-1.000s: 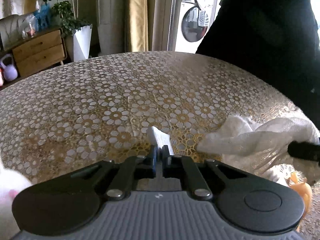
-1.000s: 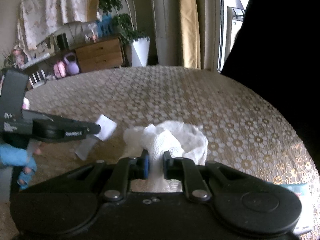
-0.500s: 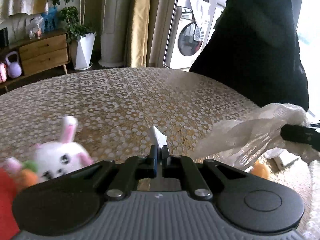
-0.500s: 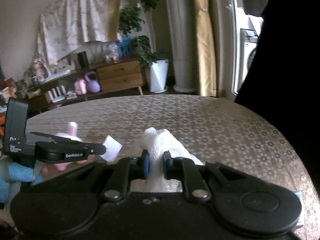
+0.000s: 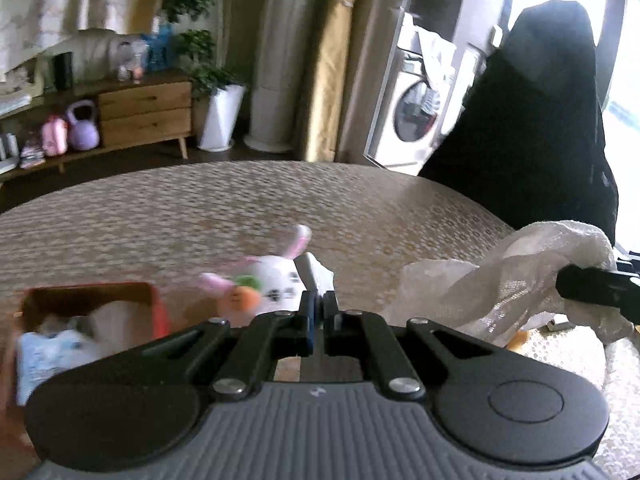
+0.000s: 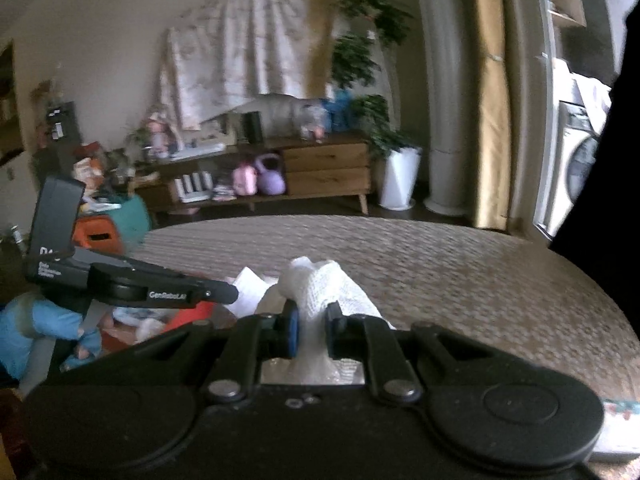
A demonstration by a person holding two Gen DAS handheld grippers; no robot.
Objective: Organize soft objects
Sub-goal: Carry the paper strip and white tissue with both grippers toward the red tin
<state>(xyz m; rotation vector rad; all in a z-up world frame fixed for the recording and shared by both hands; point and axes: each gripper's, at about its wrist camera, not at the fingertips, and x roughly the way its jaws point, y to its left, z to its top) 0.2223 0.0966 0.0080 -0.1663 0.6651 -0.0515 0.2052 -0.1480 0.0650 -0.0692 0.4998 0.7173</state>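
My left gripper [image 5: 319, 300] is shut on a small white tag [image 5: 316, 272] at one end of a white lacy cloth [image 5: 500, 280]. My right gripper [image 6: 312, 320] is shut on the bunched other end of the cloth [image 6: 320, 280], and its finger shows at the right edge of the left wrist view [image 5: 596, 290]. The cloth hangs between both grippers above the table. The left gripper also shows in the right wrist view [image 6: 236, 292] with the tag [image 6: 248, 296]. A white plush rabbit [image 5: 272, 280] with a carrot lies on the table beyond the left gripper.
A red box [image 5: 92, 300] with soft items, one pale blue [image 5: 48, 356], sits at the front left of the patterned tablecloth [image 5: 240, 208]. A dark-clothed person [image 5: 540, 140] stands at the right. An orange item [image 5: 516, 338] lies under the cloth.
Both grippers have lifted the cloth off the table and tilted up. The rabbit and red box have come into the left wrist view.
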